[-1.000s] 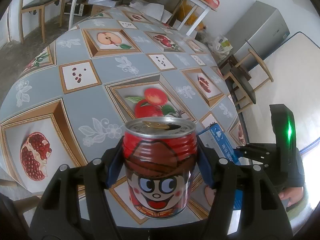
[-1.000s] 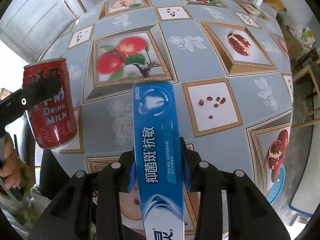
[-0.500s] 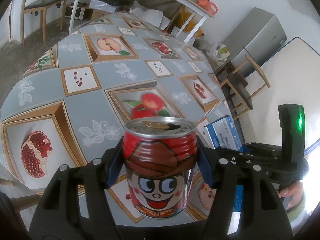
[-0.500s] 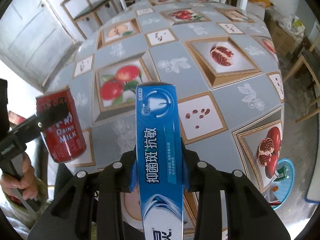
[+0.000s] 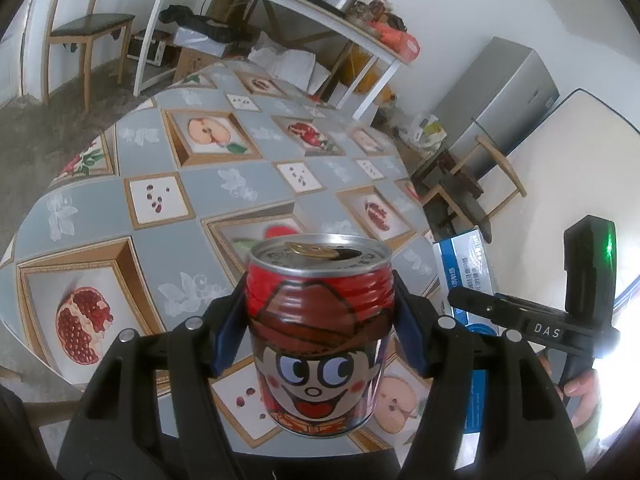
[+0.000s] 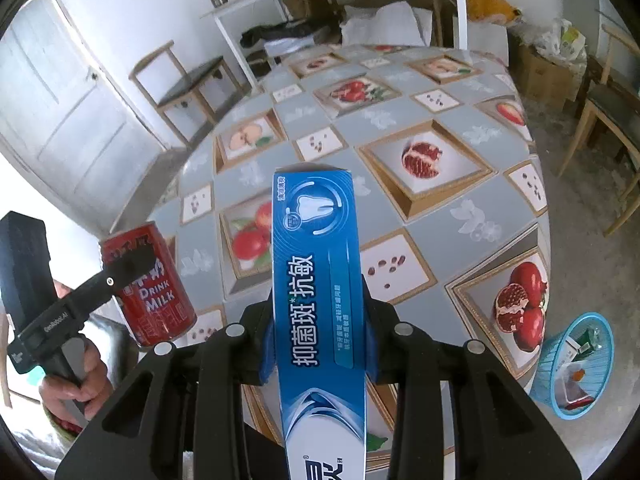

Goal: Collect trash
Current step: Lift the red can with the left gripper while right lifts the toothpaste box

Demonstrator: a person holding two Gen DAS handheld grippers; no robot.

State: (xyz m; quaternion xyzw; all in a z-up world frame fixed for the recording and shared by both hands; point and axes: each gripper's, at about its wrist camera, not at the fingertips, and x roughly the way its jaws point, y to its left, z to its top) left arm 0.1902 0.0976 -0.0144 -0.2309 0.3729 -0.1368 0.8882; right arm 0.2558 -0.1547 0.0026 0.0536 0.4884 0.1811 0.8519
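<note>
My left gripper [image 5: 320, 332] is shut on a red drink can [image 5: 318, 336] with a cartoon face, held upright above the near edge of the table [image 5: 200, 184]. The same red can [image 6: 150, 284] shows at the left of the right wrist view, clamped between the left gripper's fingers [image 6: 128, 266]. My right gripper [image 6: 320, 340] is shut on a long blue toothpaste box [image 6: 318, 280] that sticks out forward past the pads. That blue box [image 5: 464, 276] also appears at the right of the left wrist view. Both items hang in the air over the table.
A blue plastic basket [image 6: 576, 364] holding some wrappers stands on the floor right of the table. Wooden chairs [image 6: 188, 84] and a white shelf table [image 5: 280, 4] stand beyond the far edge. A person's hand [image 6: 72, 384] grips the left tool's handle.
Both grippers have risen with their loads and tilted up, so more of the room beyond the table shows. The blue basket has come into the right wrist view.
</note>
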